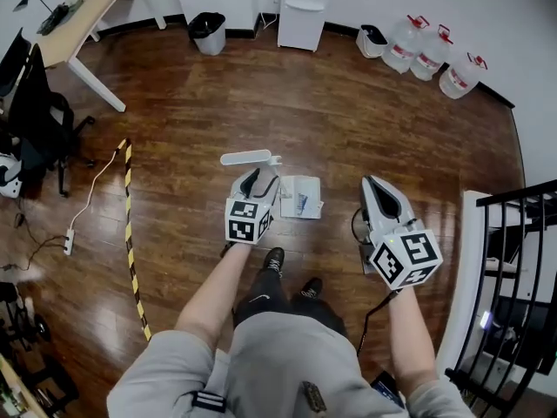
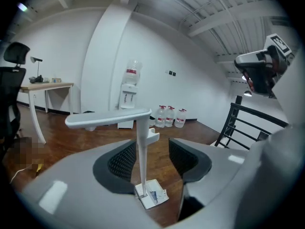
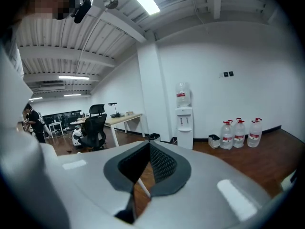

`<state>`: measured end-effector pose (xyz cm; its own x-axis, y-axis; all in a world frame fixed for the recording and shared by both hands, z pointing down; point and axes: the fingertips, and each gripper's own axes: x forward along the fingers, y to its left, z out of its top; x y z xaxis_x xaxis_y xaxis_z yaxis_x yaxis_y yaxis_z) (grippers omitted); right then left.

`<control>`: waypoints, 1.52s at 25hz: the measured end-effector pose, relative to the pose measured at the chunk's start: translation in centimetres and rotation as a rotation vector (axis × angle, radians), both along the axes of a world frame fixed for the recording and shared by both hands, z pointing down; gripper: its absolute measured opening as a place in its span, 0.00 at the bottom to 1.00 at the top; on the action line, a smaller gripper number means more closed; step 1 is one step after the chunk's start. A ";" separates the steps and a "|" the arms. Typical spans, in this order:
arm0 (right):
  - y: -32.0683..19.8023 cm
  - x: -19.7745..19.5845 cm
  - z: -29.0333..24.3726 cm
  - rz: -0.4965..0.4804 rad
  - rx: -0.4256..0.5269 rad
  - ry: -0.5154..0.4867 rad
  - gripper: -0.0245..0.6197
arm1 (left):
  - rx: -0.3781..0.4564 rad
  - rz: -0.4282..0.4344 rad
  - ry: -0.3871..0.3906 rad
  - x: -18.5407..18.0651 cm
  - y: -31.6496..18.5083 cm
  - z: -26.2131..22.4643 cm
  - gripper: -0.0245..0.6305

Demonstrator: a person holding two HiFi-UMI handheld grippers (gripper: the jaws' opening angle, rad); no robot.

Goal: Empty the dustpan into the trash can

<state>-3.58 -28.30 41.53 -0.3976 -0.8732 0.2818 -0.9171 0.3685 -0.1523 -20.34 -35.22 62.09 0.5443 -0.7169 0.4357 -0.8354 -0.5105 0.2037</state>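
A white long-handled dustpan (image 1: 300, 197) stands on the wood floor in front of the person's feet, with a printed scrap of paper lying in its pan (image 2: 152, 194). Its upright handle (image 2: 141, 151) rises between the jaws of my left gripper (image 2: 153, 157), which is open, with a gap on each side of the stick. In the head view the left gripper (image 1: 258, 179) sits just under the handle's flat top grip (image 1: 251, 157). To the right my right gripper (image 1: 376, 186) hangs shut and empty. A black trash can (image 1: 207, 31) stands at the far wall.
A water dispenser (image 1: 303, 7), a second dark bin (image 1: 372, 40) and several water bottles (image 1: 432, 52) line the far wall. A desk (image 1: 74, 16) and a black chair (image 1: 35, 111) stand at the left. Striped tape (image 1: 130, 233) crosses the floor. A black railing (image 1: 522, 259) is at the right.
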 end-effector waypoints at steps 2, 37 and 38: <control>-0.6 0.3 0.9 0.025 -0.025 0.006 0.04 | -0.009 0.022 0.023 0.5 -1.1 1.3 0.45; 8.5 16.6 -6.2 0.406 0.104 0.061 0.04 | 0.483 0.359 0.140 18.5 -2.9 -25.6 0.36; 9.2 17.6 -6.7 0.421 0.119 0.059 0.04 | 0.492 0.372 0.151 19.4 -2.4 -26.9 0.36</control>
<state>14.01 -19.10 34.87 0.0139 -0.9833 0.1814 -0.9968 -0.0278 -0.0745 -0.91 -37.66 35.18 0.8255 -0.5643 0.0020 -0.5641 -0.8253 -0.0273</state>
